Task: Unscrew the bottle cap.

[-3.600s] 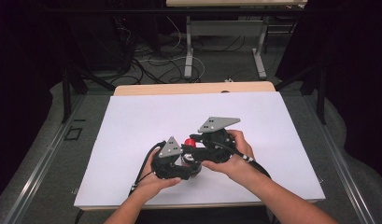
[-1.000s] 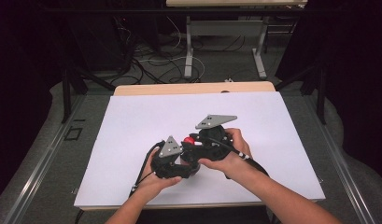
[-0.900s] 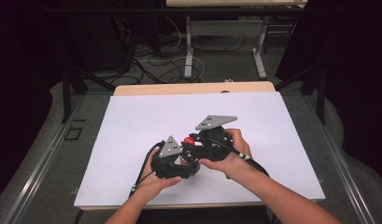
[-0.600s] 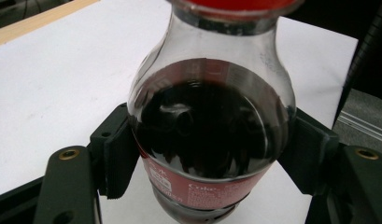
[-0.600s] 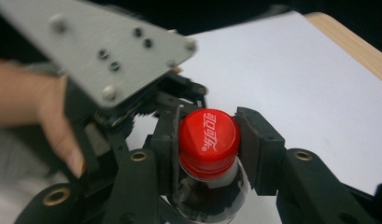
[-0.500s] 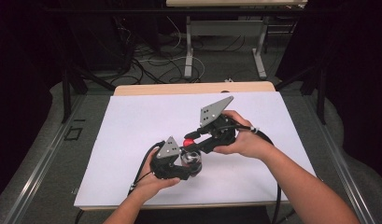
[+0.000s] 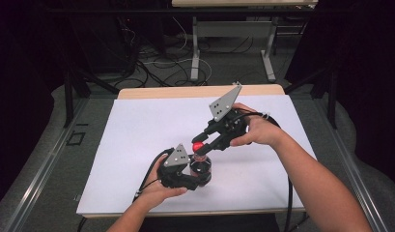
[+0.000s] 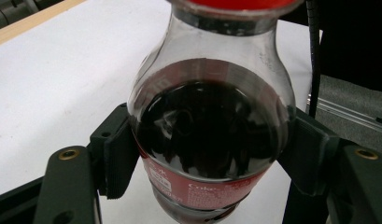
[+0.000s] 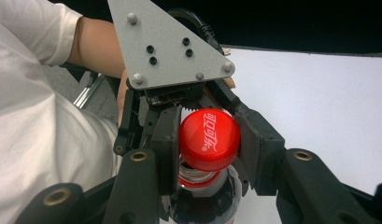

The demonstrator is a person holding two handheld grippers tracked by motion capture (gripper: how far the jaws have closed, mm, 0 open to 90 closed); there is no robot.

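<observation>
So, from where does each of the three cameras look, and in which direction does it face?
High view: above the person's side, facing forward and down on the table; both forearms show.
Left gripper view: on the left gripper, facing the cola bottle; its jaws show.
Right gripper view: on the right gripper, looking down on the red cap; a sleeve shows.
All three share the bottle.

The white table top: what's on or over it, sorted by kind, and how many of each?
Cola bottle with a red cap: 1
Hand-held grippers: 2, the left gripper clamped on the bottle's body, the right gripper closed around the cap
Person's hands: 2, left hand, right hand
Total: 5
</observation>
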